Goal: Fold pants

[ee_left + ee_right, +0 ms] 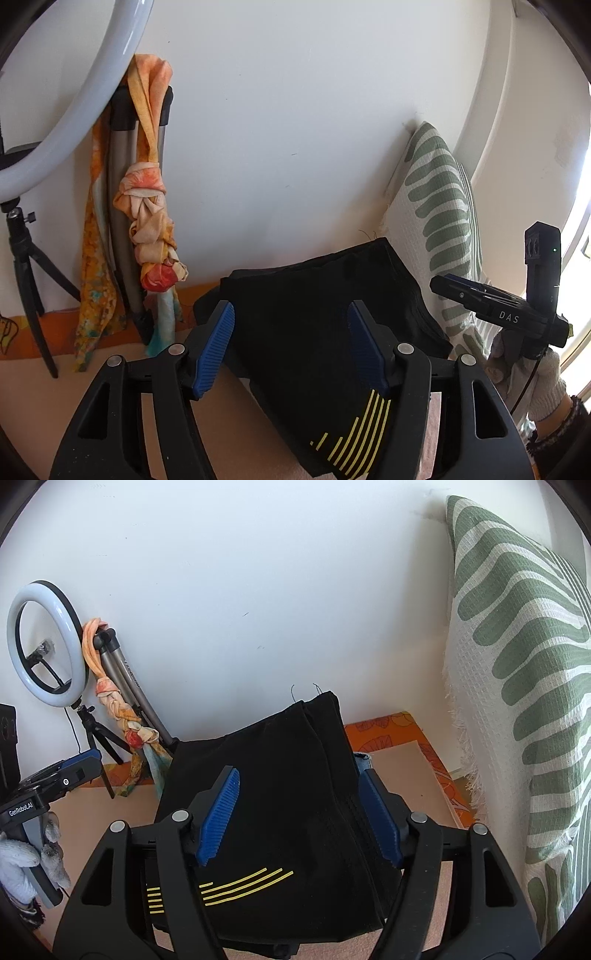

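The black pants [314,332] with yellow stripes lie folded in a compact stack on a tan surface against the white wall; they also show in the right wrist view [280,797]. My left gripper [291,343] is open, its blue pads spread above the stack, holding nothing. My right gripper [299,812] is open too, hovering over the stack with its pads on either side. The right gripper also appears at the right of the left wrist view [480,299], and the left gripper shows at the left of the right wrist view [55,779].
A green-and-white patterned cushion [517,686] leans against the wall right of the pants. A ring light on a small tripod [48,646] and a folded tripod wrapped in an orange scarf [147,206] stand at the left. An orange patterned cloth [391,731] edges the surface.
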{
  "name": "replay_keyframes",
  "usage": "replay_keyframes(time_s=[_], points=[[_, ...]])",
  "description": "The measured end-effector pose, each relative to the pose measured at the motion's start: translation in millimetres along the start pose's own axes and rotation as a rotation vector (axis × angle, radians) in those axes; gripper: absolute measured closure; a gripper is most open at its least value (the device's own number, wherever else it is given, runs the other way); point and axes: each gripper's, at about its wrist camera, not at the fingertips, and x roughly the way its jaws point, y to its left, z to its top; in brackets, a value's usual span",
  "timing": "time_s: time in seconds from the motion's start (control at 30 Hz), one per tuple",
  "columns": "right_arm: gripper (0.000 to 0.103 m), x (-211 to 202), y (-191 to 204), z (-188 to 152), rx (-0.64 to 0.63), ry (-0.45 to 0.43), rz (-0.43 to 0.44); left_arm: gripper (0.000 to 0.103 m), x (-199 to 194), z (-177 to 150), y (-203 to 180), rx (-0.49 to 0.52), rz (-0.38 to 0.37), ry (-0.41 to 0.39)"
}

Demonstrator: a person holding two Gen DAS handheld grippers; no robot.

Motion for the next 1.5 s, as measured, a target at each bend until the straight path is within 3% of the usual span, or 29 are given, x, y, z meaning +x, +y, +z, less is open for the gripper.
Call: replay_keyframes(time_s=[0.4, 0.63, 1.03, 1.5], points=[[0.01, -88.8, 51.4, -20.6, -0.019, -0.047, -0.035, 0.027, -91.6, -17.7, -23.6, 0.037, -0.011, -0.008], [0.0, -146.6, 87.8, -42.8, -0.047, -0.08, -0.092, 0.027, -148.8, -40.8, -35.8, 0.078, -0.006, -0.023], [0.0, -212.3, 143.0, -95.5, -0.086, -0.12, -0.109, 0.021, -234.6, -93.2, -49.1, 0.098, 0.048, -0.091], [0.0, -226.1, 165.3, -163.5, -0.064, -0.108, -0.066, 0.021, -267.3, -151.5, -47.5, 0.063, 0.116, -0.086]])
